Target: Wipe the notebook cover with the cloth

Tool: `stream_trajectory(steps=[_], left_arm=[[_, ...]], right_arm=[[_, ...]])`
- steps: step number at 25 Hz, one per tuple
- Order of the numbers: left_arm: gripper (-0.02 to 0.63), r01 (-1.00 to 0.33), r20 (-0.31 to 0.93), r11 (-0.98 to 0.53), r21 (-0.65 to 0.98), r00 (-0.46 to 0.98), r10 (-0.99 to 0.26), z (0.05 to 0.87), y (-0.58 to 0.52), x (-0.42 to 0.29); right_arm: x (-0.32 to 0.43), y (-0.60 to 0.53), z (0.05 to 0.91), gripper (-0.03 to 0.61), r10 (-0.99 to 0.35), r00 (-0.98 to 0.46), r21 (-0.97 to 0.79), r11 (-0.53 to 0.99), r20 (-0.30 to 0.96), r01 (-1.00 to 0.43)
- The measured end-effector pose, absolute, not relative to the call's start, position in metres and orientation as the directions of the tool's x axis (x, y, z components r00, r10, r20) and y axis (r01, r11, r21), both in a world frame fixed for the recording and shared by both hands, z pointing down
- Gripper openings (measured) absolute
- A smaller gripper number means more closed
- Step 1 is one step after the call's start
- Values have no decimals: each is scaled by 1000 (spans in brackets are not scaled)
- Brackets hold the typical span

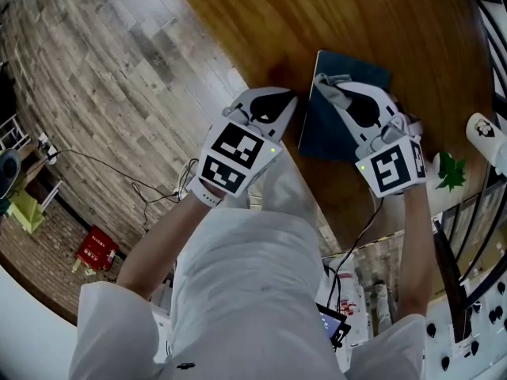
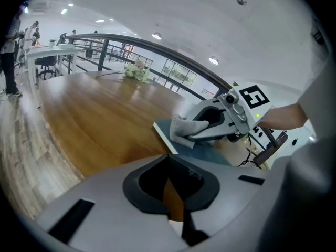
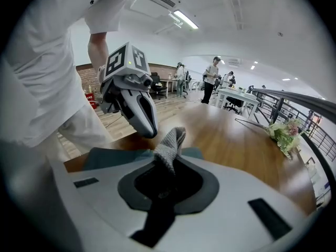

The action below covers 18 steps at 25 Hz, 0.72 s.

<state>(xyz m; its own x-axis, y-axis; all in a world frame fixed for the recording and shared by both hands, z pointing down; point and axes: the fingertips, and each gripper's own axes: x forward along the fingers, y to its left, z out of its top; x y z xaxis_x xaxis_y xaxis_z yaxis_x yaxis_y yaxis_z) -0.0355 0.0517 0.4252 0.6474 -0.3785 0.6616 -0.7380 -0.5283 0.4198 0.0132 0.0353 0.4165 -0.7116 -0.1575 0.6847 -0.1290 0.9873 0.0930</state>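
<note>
Two hand-held grippers over a notebook at the table's edge, one carrying the cloth.

Nearest the person, the left gripper (image 1: 287, 101) has its jaws closed together with nothing between them, and it hangs just beside the notebook's near edge. The right gripper (image 3: 164, 178) is clamped on a grey cloth (image 3: 171, 143), whose free end sticks out past the jaw tips. In the left gripper view the cloth seems to rest on the cover. The dark teal notebook (image 1: 326, 133) lies flat on the wooden table (image 1: 356, 22), close to its curved edge. Farther along the table lies a bunch of pale flowers (image 3: 283, 133), by a dark railing (image 3: 294, 98).
</note>
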Motion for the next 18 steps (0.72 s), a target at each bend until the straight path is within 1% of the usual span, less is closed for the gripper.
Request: stream_trajectory(steps=[18], left_arm=[[18,-739,663,-538,405,643,-384,422,69,-23]], right_arm=[[17,108,416,38,-79,-727,24,996,682,-86]])
